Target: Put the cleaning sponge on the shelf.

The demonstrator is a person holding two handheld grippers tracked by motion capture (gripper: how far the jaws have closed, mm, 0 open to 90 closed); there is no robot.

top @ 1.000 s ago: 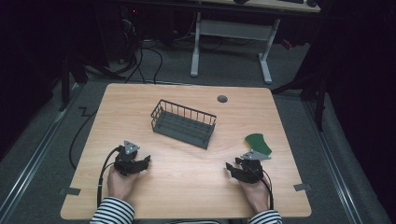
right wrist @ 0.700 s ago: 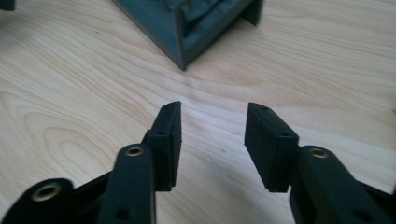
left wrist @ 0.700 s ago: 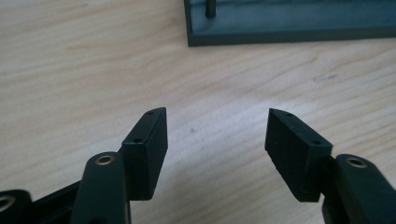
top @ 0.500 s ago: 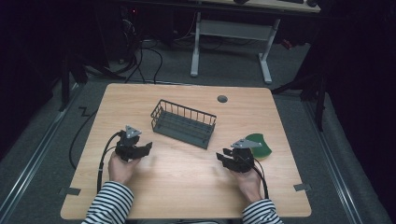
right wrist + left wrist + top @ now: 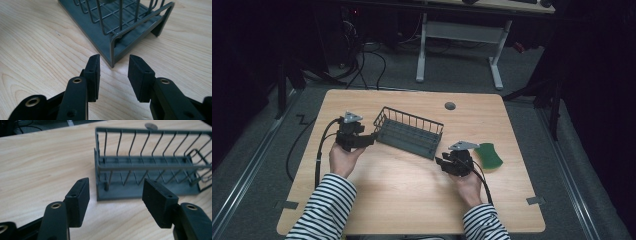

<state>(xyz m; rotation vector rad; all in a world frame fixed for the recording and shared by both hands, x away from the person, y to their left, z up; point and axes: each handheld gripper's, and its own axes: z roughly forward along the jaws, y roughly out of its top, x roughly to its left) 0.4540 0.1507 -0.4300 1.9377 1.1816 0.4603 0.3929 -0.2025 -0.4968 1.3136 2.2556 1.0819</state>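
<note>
1. The rack (image 5: 409, 132) – a dark grey wire basket – sits on the counter (image 5: 402, 195) a little above and left of the high view's centre, turned at a slant, nothing inside it that can be made out.
2. The left hand-held gripper (image 5: 368, 139) is at the left of the high view, just beside the rack's left end. In the left gripper view (image 5: 115, 195) its jaws stand spread wide with nothing between them; the rack's end wall (image 5: 140, 167) lies just beyond the tips, not touched.
3. The right hand-held gripper (image 5: 443, 162) is right of centre in the high view, near the rack's lower right corner. In the right gripper view (image 5: 113, 72) its jaws have just been closing – a gap remains and nothing is pinched; the rack's corner (image 5: 125, 32) stands straight ahead of the gap, apart from the pads.
4. A green sponge (image 5: 488, 155) lies on the counter just right of the right gripper.
5. A grey round cap (image 5: 450, 106) sits in the counter near its top edge.
</note>
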